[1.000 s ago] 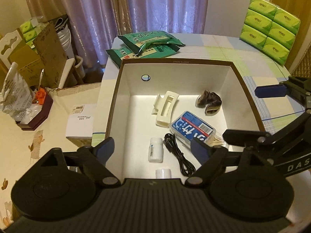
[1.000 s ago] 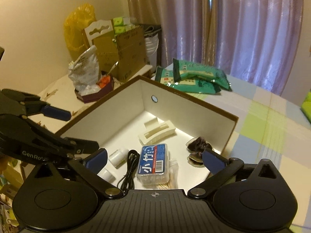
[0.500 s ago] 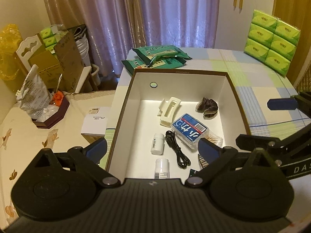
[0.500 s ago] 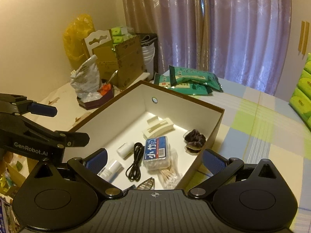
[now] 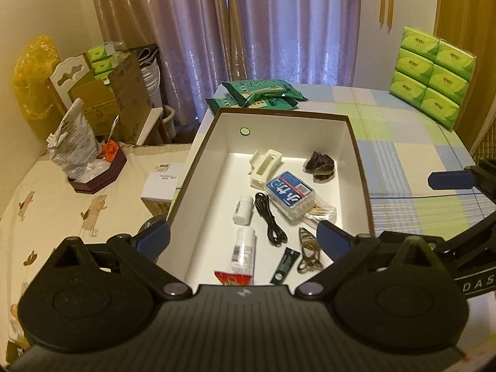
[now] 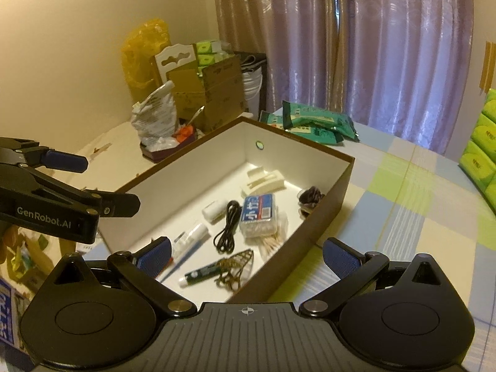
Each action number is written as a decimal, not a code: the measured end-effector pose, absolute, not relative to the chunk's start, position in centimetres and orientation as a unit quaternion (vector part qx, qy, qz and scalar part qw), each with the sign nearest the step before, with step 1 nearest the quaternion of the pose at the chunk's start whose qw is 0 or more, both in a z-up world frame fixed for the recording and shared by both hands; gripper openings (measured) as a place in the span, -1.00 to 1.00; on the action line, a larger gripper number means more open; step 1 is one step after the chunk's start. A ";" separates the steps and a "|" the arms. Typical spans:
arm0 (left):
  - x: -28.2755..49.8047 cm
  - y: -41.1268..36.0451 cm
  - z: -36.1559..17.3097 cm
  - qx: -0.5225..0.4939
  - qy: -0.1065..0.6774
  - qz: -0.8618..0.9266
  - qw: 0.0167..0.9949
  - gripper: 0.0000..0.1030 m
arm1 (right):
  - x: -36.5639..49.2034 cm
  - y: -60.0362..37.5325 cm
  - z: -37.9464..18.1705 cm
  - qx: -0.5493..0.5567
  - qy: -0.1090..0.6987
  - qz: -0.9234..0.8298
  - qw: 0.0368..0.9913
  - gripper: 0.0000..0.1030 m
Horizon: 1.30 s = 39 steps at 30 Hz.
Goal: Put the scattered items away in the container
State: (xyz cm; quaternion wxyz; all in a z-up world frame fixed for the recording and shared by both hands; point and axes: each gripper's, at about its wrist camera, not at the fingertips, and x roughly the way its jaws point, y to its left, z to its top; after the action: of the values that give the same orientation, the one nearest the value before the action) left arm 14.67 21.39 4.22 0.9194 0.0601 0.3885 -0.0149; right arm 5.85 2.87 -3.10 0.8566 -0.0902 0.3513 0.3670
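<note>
A brown box with a white inside [image 5: 201, 161] [image 6: 325, 217] stands on the table. In it lie a white claw clip [image 5: 265, 167] [image 6: 265, 179], a dark scrunchie [image 5: 321, 164], a blue swab case [image 5: 290, 192] [image 6: 259, 212], a black cable [image 5: 269, 220] [image 6: 228, 229], a small white bottle [image 5: 243, 209], a white tube [image 5: 245, 249] and a bronze hair clip [image 5: 307, 248] [image 6: 235, 266]. My left gripper [image 5: 243, 238] hangs open above the box's near end, holding nothing. My right gripper [image 6: 248, 257] is open and bare over the box's near right corner.
Green wipe packs [image 5: 257, 93] lie just behind the box. A stack of green tissue packs [image 5: 431, 68] stands at the far right of the checked tablecloth. To the left are a small white carton [image 5: 161, 183], a dark tray with bags [image 5: 99, 173] and cardboard boxes [image 5: 117, 99].
Both grippers have drawn back and up from the box, still open. The whole box now shows, with more items visible at its near end.
</note>
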 end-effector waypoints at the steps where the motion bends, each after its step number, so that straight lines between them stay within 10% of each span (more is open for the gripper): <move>1: 14.3 21.2 4.3 0.060 0.388 -0.013 0.920 0.96 | 5.5 2.6 -3.1 -0.091 0.351 0.369 0.856 0.97; 39: 5.8 15.3 0.3 0.008 0.452 0.054 0.890 0.98 | 1.4 -4.0 -5.0 -0.103 0.382 0.431 0.811 0.97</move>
State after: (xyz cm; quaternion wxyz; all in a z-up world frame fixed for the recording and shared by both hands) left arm 5.75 15.31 0.29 0.8902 0.0079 0.4522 0.0542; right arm 1.45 -4.01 -5.00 0.8110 -0.1032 0.3820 0.4309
